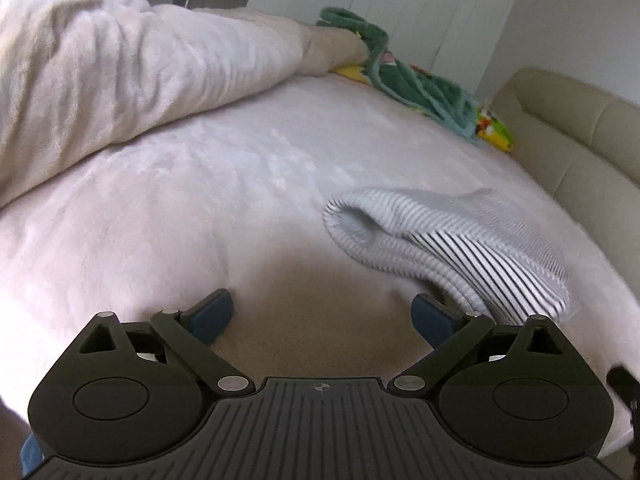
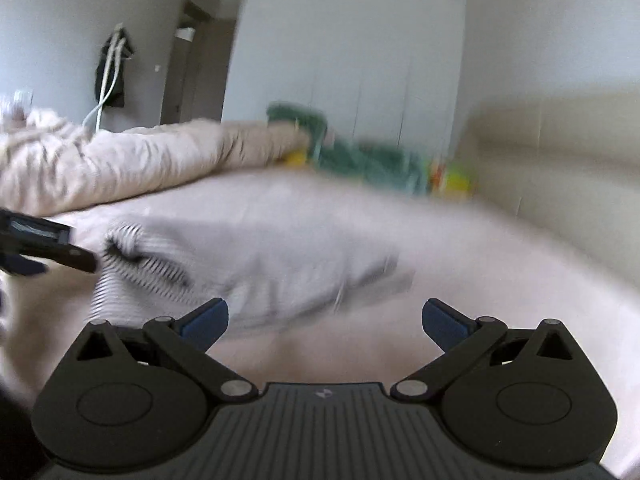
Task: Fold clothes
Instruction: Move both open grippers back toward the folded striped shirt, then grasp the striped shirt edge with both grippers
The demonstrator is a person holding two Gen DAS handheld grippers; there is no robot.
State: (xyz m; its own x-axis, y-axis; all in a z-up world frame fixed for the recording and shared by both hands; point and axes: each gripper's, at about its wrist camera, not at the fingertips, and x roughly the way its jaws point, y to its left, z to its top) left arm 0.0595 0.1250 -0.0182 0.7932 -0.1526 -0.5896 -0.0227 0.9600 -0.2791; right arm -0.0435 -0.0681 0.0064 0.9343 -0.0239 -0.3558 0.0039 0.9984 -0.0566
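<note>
A grey-and-white striped garment [image 1: 448,248] lies bunched on the pale pink bed cover [image 1: 200,200], to the right of and just ahead of my left gripper [image 1: 322,314]. That gripper is open with nothing between its blue pads, and the right pad [image 1: 430,316] sits close to the cloth's near edge. In the blurred right wrist view the same garment [image 2: 280,256] spreads ahead of my right gripper [image 2: 324,320], which is also open and empty. The left gripper [image 2: 44,240] shows at that view's left edge, beside the garment's striped end.
A bunched beige duvet [image 1: 120,68] fills the back left of the bed. A green towel with yellow items [image 1: 420,84] lies at the far edge. A beige padded headboard [image 1: 580,128] runs along the right. White wardrobe doors [image 2: 360,60] stand behind.
</note>
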